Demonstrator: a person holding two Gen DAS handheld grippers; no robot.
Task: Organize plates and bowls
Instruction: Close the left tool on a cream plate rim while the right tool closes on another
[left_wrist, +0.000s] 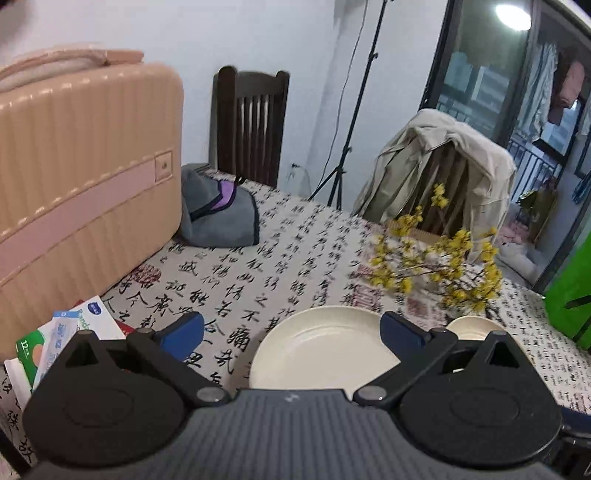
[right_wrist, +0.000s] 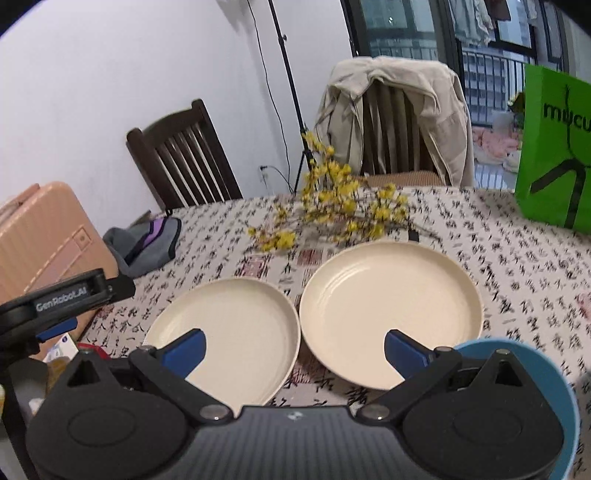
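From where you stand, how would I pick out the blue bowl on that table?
Find the table with the calligraphy-print cloth and the two cream plates side by side. The blue bowl sits at the near edge, right of the larger plate, partly hidden by the right gripper. It is the only blue, deep-sided dish.

Blue bowl mostly behind right claw, perhaps edge-cropped.

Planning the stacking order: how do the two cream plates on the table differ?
The right cream plate looks larger than the left cream plate and lies nearer the yellow flowers. The left one lies nearer the pink suitcase. Both are empty, upright, round and side by side.
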